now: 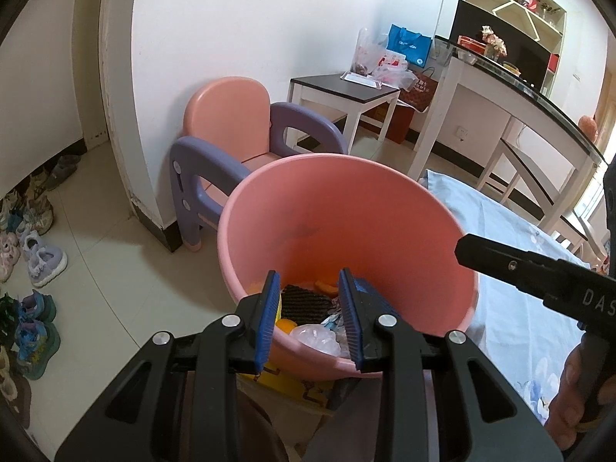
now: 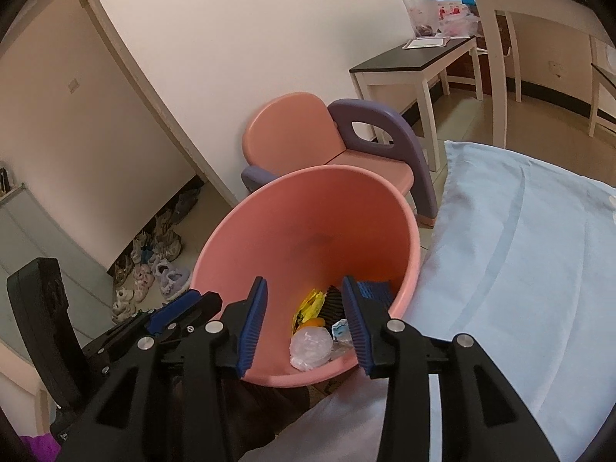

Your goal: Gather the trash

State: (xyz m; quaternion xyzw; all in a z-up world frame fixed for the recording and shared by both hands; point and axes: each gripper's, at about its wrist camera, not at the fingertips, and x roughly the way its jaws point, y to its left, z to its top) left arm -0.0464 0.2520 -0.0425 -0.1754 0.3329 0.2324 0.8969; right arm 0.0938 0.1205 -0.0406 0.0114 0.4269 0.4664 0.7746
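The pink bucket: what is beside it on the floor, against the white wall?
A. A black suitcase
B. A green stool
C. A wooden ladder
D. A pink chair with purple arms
D: just behind the bucket, a small pink chair with purple arms stands against the wall; no stool, suitcase or ladder shows there.

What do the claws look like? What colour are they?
Both claws look the same. The left claw and right claw have chunky black plastic arms with cut-out holes and shiny silver bolts. Their fingertips wear blue ribbed pads. In the left view, the right tool's black body shows white letters, "DAS". No cables or sleeves show.
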